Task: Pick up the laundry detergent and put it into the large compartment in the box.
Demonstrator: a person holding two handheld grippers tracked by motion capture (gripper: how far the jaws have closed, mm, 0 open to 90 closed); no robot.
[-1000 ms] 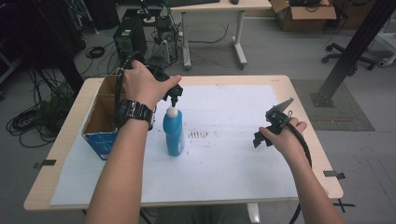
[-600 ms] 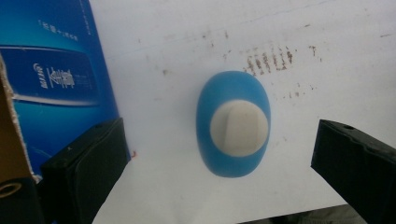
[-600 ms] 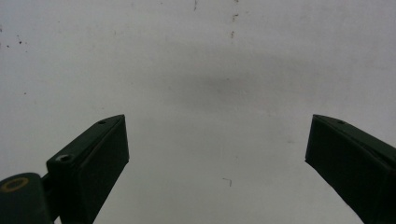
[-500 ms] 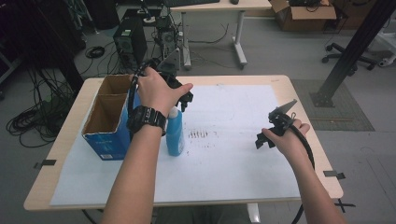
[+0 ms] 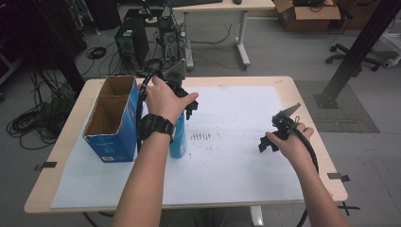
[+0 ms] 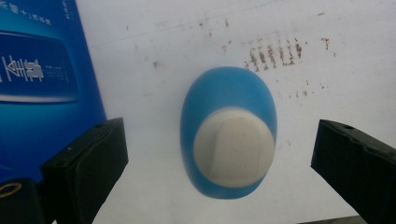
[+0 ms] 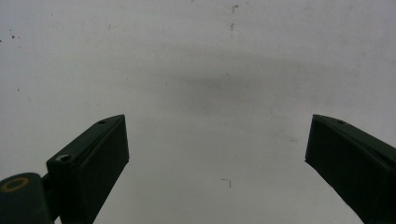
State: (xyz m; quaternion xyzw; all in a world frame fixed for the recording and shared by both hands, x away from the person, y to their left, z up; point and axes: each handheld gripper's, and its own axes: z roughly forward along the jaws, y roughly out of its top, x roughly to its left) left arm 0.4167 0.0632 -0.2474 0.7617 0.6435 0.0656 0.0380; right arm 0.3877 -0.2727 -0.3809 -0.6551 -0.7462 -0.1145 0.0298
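Blue bottle (image 6: 229,140), upright: left hand-held gripper (image 6: 219,154) poised above, jaws apart, unclamped; next, lower and close.

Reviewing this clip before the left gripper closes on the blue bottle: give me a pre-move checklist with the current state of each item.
1. Left gripper open wide enough: ok, jaws stand apart on both sides of the cap.
2. Blue bottle centred between the jaws: ok, gaps on both sides.
3. Bottle upright on the white sheet: ok, seen cap-on from above.
4. Clearance from the blue cardboard box: cannot tell; the box stands close beside the bottle near one jaw.
5. Right gripper out of the way: ok, open over bare sheet, apart from the bottle.
6. Jaw height on the bottle: cannot tell.
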